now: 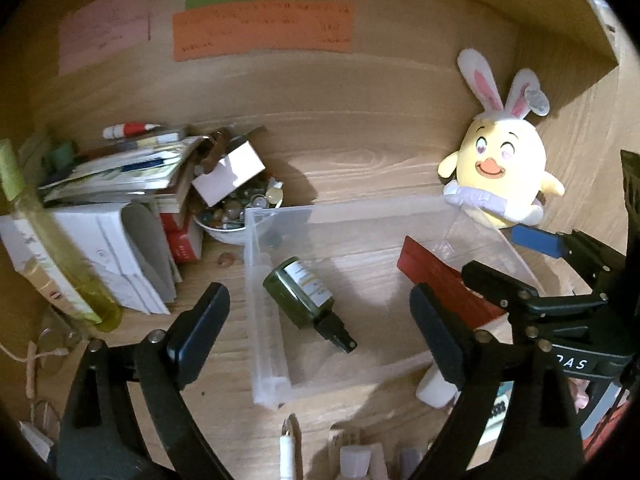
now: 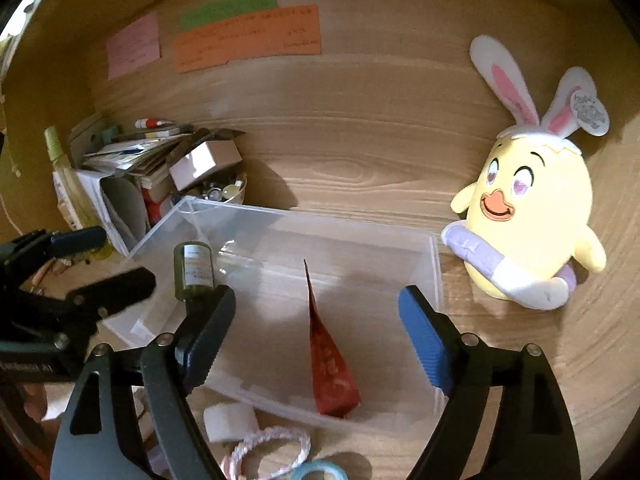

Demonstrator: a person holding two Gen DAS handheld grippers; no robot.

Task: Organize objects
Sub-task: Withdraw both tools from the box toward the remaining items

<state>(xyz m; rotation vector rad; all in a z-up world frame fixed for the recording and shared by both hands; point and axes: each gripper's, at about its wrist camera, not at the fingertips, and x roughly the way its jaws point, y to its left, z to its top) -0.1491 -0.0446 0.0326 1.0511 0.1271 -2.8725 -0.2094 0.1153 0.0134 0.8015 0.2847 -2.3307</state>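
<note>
Both grippers hang wide and empty over the clear box (image 1: 264, 280). Left gripper (image 1: 320, 328) frames the green bottle (image 1: 304, 292), whose long axis runs diagonally, cap toward the camera. Right gripper (image 2: 316, 332) straddles the red packet (image 2: 330, 368), probably leaning on the box's near wall.

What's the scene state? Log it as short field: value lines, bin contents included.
surface: wooden desk
bin: clear plastic bin, open top
in bin: dark green spray bottle lying on its side; red packet
beside bin: yellow plush chick, outside, upright
left gripper: open, empty
right gripper: open, empty
</note>
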